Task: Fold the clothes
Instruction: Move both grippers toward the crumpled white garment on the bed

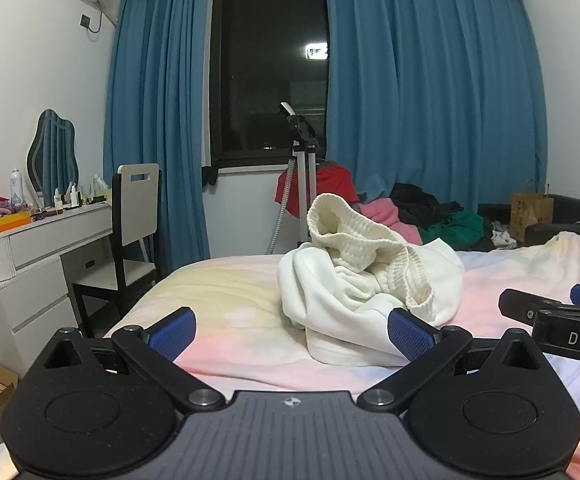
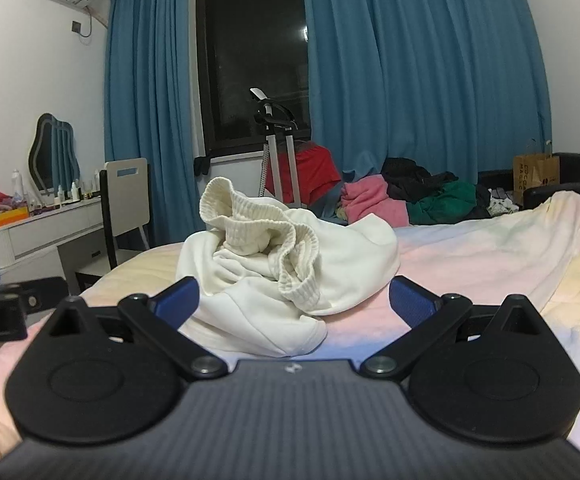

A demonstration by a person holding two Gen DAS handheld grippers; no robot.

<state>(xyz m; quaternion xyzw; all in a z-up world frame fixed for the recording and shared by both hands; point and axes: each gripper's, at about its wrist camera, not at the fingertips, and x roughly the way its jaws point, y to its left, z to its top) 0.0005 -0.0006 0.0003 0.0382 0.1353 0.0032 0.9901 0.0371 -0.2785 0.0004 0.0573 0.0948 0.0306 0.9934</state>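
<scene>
Both tools are level over the bed and nothing is gripped. The left tool has its blue-padded fingers spread as wide as they go, with only bedsheet between them; the crumpled white sweatshirt with ribbed cream cuffs lies just ahead and a little to the right, its near hem by the right-hand finger. Over on the right tool, same story: jaws fully apart, empty, with the sweatshirt heaped right in front, its lower fold reaching down between the two blue pads without being pinched. The garment sits bunched in a mound on the pastel pink, yellow and blue bedsheet, one ribbed opening standing up at the top. In the left view the right tool's black arm pokes in at the right edge, close beside; in the right view the left tool shows at the left edge. Beyond the bed, a pile of red, pink, black and green clothes lies under the long blue curtains, a garment steamer on a silver pole stands before the dark window, and a white dressing counter with a chair sits to the left.
</scene>
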